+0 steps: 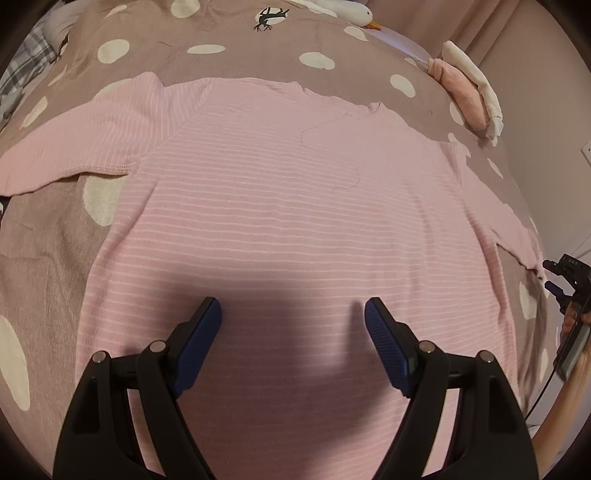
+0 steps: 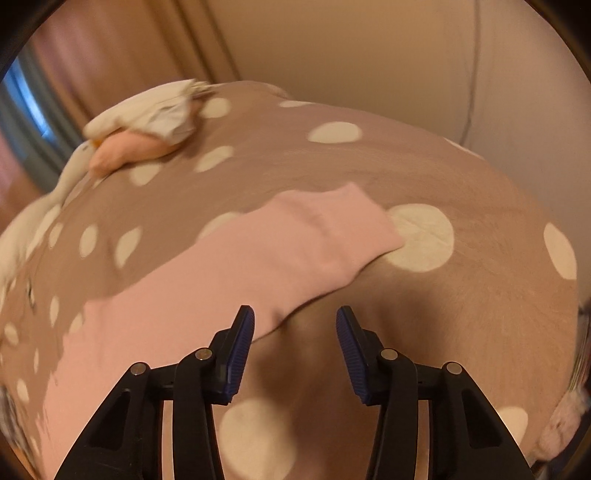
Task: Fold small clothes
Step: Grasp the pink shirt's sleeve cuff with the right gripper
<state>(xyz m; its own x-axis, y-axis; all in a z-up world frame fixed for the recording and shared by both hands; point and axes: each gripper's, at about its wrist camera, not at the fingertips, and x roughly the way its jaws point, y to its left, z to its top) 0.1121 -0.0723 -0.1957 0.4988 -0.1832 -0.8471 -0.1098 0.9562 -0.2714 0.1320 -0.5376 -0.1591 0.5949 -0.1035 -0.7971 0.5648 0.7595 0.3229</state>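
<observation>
A pink top with thin white stripes (image 1: pixel 280 206) lies spread flat on a taupe bedspread with white dots (image 1: pixel 229 29). Its left sleeve (image 1: pixel 85 136) stretches out to the left. My left gripper (image 1: pixel 293 314) is open and empty, hovering over the lower middle of the top. My right gripper (image 2: pixel 295 321) is open and empty; its left finger (image 2: pixel 240 343) is at the lower edge of the top's right sleeve (image 2: pixel 295 236), which lies across the bedspread (image 2: pixel 461 314). The right gripper also shows at the right edge of the left wrist view (image 1: pixel 569 291).
A small pile of folded pink and white clothes (image 1: pixel 469 88) sits at the far right of the bed, also in the right wrist view (image 2: pixel 147 125). A white goose toy (image 1: pixel 351 13) lies at the back. A wall and curtain (image 2: pixel 332 48) stand behind the bed.
</observation>
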